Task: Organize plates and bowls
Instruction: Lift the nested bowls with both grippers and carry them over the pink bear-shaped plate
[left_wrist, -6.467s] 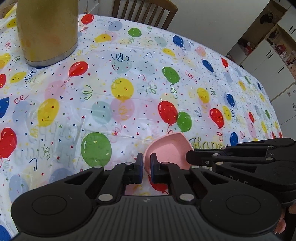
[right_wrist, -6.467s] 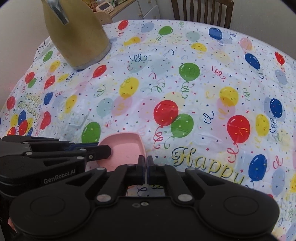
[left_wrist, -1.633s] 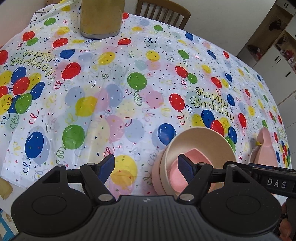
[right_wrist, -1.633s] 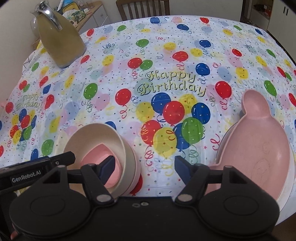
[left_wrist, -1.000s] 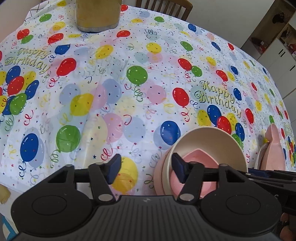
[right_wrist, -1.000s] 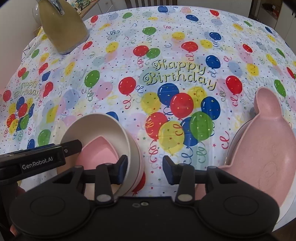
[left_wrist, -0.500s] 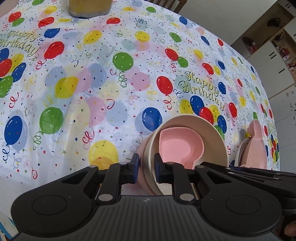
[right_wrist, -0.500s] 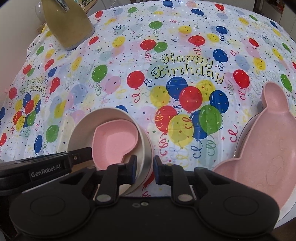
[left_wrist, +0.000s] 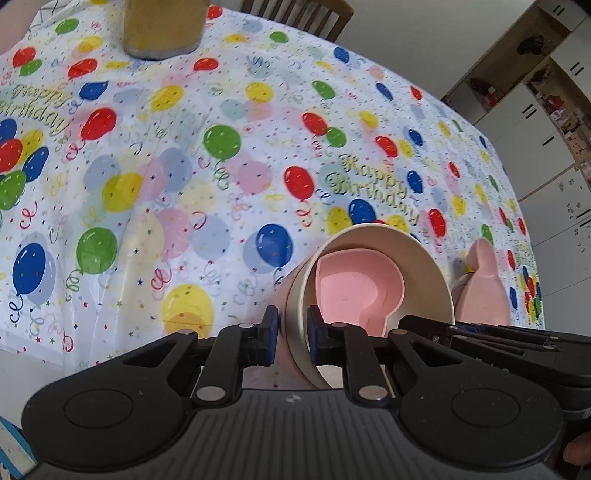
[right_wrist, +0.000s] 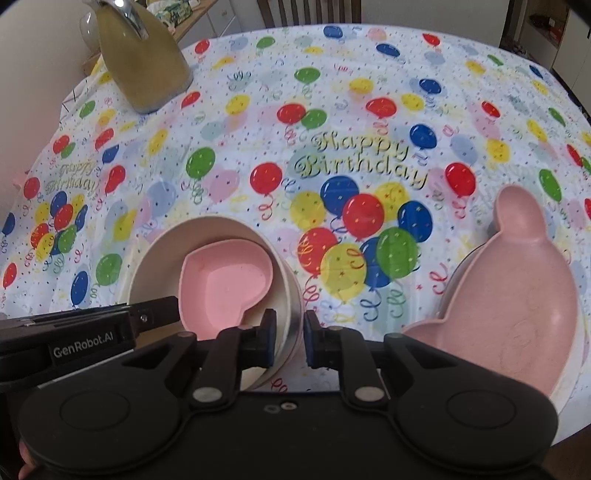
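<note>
Left wrist view: the left gripper (left_wrist: 290, 339) has its fingers closed onto the near rim of the cream bowl (left_wrist: 417, 258), one pad outside the wall, one inside. The bowl sits straight ahead of the fingers, tilted so its mouth faces the camera. Nested inside it is one pink heart-shaped dish (left_wrist: 356, 286); a pink bowl wall (left_wrist: 284, 295) shows beneath the cream one, so the stack counts at least three pieces. The right gripper's arm enters from the right edge, reaching the same stack. To the right, well apart from the stack, lies one pink eared plate (left_wrist: 484, 291) on the worktop (left_wrist: 184, 166). One gold kettle (left_wrist: 162, 29) stands at the far end.

Right wrist view: the right gripper (right_wrist: 290, 341) clamps the stack's right-hand rim, the inner pad inside the cream bowl, the outer pad outside the lower wall. The stack lies ahead and left of these fingers; the eared plate lies to their right, with a pale rim under it, possibly a second plate. Its long axis runs away from the camera, ear end farthest.

Judgement: both grippers hold the stack equally close; any move toward the eared plate leads with the right side.
</note>
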